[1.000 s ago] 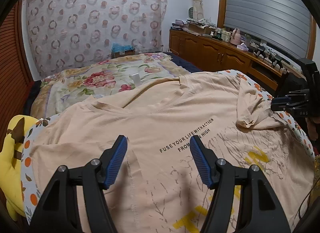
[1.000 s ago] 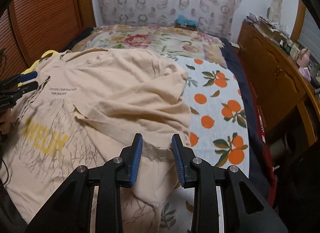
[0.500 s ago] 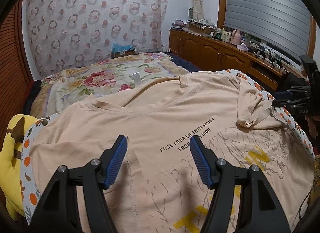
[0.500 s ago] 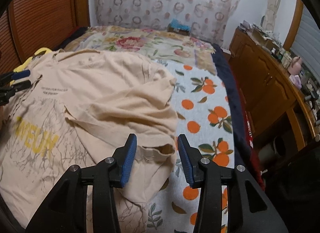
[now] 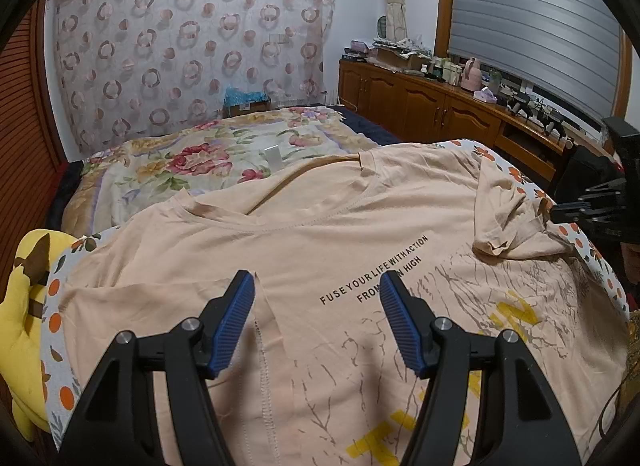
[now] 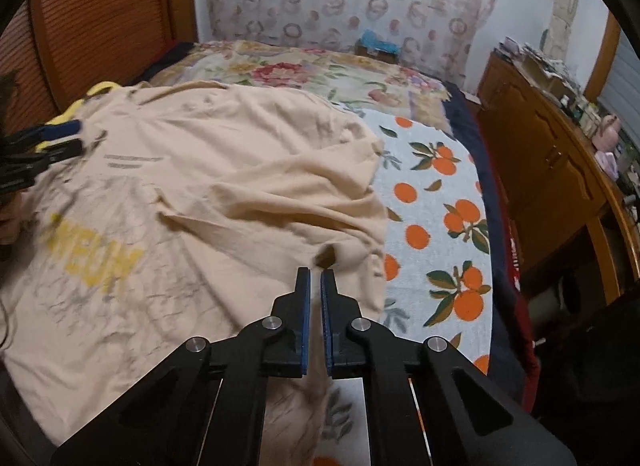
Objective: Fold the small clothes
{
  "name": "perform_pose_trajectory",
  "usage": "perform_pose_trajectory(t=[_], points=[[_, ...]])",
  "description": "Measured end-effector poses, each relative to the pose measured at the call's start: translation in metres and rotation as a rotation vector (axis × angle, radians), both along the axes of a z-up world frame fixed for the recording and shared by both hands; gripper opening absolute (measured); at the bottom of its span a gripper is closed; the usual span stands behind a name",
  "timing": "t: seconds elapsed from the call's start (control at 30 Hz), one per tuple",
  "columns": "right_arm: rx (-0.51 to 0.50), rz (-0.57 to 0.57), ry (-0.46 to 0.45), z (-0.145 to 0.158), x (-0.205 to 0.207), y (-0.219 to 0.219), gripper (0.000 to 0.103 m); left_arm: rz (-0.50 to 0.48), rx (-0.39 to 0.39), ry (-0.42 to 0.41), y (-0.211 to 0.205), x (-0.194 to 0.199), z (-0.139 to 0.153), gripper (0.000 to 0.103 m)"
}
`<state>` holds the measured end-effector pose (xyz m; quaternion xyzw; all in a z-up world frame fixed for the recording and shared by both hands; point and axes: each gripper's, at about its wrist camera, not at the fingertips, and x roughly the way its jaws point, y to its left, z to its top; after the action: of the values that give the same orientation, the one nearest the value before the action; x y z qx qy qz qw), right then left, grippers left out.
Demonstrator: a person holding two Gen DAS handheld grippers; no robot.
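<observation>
A peach T-shirt (image 5: 328, 234) with black text and a yellow print lies spread on the bed. It also shows in the right wrist view (image 6: 224, 185). My left gripper (image 5: 316, 290) is open and empty, just above the shirt's chest beside the left sleeve seam. My right gripper (image 6: 315, 278) is nearly closed, with peach fabric of the right sleeve (image 6: 348, 262) between its pads. From the left wrist view the right gripper (image 5: 568, 211) sits at the bunched right sleeve (image 5: 508, 221).
An orange-print sheet (image 6: 432, 201) covers the bed under the shirt. A floral quilt (image 5: 200, 161) lies beyond. A yellow plush (image 5: 20, 306) sits at the bed's left edge. A wooden cabinet (image 5: 432, 109) with clutter runs along the right wall.
My right gripper opened wider, then closed on the right sleeve's edge. My left gripper has stayed open and still.
</observation>
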<state>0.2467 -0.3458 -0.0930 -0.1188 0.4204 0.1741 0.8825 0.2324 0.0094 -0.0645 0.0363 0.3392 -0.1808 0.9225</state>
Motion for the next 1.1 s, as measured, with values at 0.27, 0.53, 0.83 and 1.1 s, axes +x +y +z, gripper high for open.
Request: perform_pose_trajectory(t=[0.27, 0.53, 0.83, 1.1], points=[[0.031, 0.070, -0.008, 0.019, -0.038, 0.010, 0.001, 0.000, 0.000, -0.004, 0.001, 0.000, 0.003, 0.065], [0.005, -0.023, -0.061, 0.020, -0.025, 0.001, 0.021, -0.001, 0.001, -0.004, 0.001, 0.000, 0.003, 0.065], [-0.033, -0.096, -0.022, -0.002, 0.016, -0.009, 0.024, 0.000, 0.001, -0.004, 0.001, 0.000, 0.003, 0.065], [-0.028, -0.051, -0.010, -0.005, 0.007, -0.008, 0.000, 0.002, 0.008, -0.006, 0.002, 0.000, 0.005, 0.065]])
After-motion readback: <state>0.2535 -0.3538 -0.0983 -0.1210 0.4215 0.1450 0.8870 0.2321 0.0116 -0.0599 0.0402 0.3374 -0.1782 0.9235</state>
